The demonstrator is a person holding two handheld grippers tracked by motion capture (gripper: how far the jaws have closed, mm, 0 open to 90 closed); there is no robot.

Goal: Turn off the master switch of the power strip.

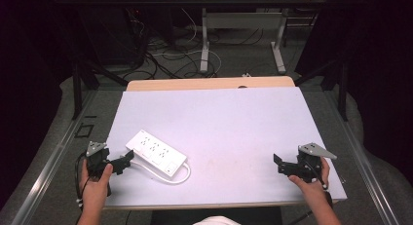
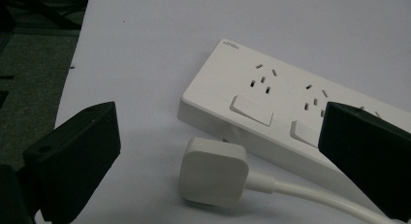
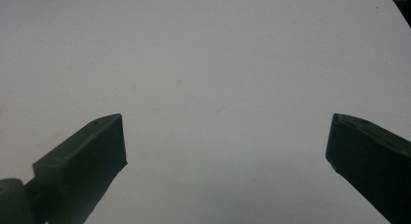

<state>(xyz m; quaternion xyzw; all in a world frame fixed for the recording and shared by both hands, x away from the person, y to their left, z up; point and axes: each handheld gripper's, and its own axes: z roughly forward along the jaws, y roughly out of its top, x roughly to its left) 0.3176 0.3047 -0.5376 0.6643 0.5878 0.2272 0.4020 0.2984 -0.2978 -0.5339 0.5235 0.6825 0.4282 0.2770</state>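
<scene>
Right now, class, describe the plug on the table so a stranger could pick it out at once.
Start at the white table, then find the white power strip near its front left. The plug lies flat against the strip's near side, before the left gripper. It is a rounded white square trailing a white cord.

One white power strip [image 1: 156, 153], one plug [image 2: 213, 171], one table [image 1: 234, 122], two grippers.

A white power strip [image 1: 156, 154] lies at the near left of the white table [image 1: 234, 122], its white plug [image 2: 213, 171] and cord [image 1: 168, 175] beside it. Tangled cables [image 1: 165, 54] cover the far floor.
</scene>
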